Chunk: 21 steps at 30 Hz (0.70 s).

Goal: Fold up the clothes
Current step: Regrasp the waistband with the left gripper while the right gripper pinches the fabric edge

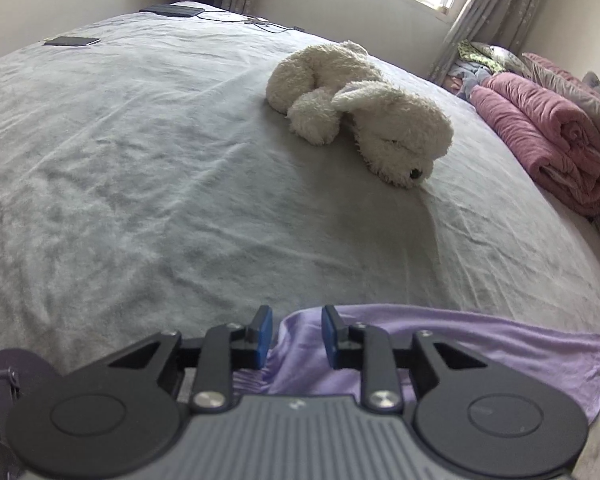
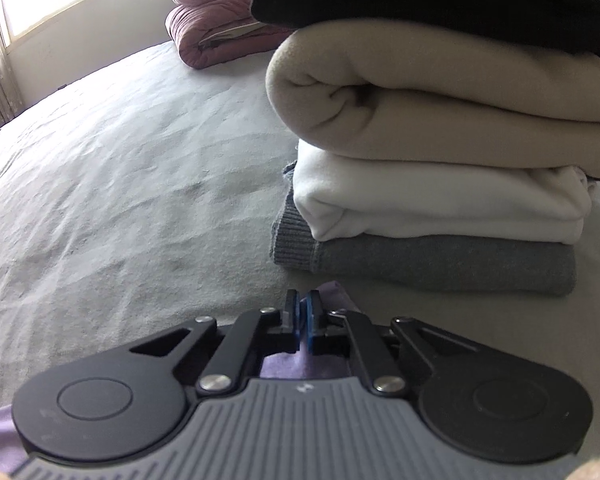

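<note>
Bed (image 1: 140, 160) fills both views, a plush dog (image 1: 364, 116) far right. Folded clothes (image 2: 440, 168) stack near my right hand-held gripper (image 2: 302, 320), clamped on the lilac garment (image 1: 480, 344); my left hand-held gripper (image 1: 295, 334) stands parted over its near edge.
</note>
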Motion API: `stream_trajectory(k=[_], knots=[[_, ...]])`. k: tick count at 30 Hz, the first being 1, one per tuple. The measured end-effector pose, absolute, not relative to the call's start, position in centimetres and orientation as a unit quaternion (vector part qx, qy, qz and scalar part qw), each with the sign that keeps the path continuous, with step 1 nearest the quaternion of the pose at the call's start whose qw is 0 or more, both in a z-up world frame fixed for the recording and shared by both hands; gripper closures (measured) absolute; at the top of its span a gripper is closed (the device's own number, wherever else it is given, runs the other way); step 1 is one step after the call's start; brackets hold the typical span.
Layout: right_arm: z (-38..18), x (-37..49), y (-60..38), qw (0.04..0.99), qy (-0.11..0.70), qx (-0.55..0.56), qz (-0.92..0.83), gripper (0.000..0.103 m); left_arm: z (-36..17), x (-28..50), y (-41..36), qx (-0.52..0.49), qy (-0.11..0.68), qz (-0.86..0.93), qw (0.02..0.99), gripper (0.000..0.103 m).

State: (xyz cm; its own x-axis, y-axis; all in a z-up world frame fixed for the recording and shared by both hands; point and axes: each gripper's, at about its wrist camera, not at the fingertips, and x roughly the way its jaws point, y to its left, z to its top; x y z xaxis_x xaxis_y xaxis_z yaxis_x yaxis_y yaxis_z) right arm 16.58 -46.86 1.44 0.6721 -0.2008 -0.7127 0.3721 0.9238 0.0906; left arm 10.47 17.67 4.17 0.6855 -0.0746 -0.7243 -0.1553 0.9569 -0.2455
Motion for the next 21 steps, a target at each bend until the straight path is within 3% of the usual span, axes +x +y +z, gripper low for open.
stream_trajectory(k=[2, 4, 5, 21], knots=[[1.6, 16.2, -46.7, 0.911, 0.363, 0.117, -0.157, 0.100, 3.3, 10.9, 17.1, -0.134, 0.400, 0.029, 0.906, 0.077], [1.9, 15.7, -46.4, 0.916, 0.351, 0.114, -0.157, 0.100, 3.2, 11.0, 16.4, -0.109, 0.397, 0.033, 0.911, 0.088], [2.1, 15.5, -46.5, 0.918, 0.345, 0.116, -0.157, 0.100, 3.3, 11.1, 16.1, -0.100, 0.394, 0.033, 0.913, 0.101], [4.1, 14.7, -46.8, 0.935, 0.296, 0.126, -0.147, 0.100, 4.9, 10.8, 17.7, -0.140, 0.335, 0.072, 0.929, 0.102]])
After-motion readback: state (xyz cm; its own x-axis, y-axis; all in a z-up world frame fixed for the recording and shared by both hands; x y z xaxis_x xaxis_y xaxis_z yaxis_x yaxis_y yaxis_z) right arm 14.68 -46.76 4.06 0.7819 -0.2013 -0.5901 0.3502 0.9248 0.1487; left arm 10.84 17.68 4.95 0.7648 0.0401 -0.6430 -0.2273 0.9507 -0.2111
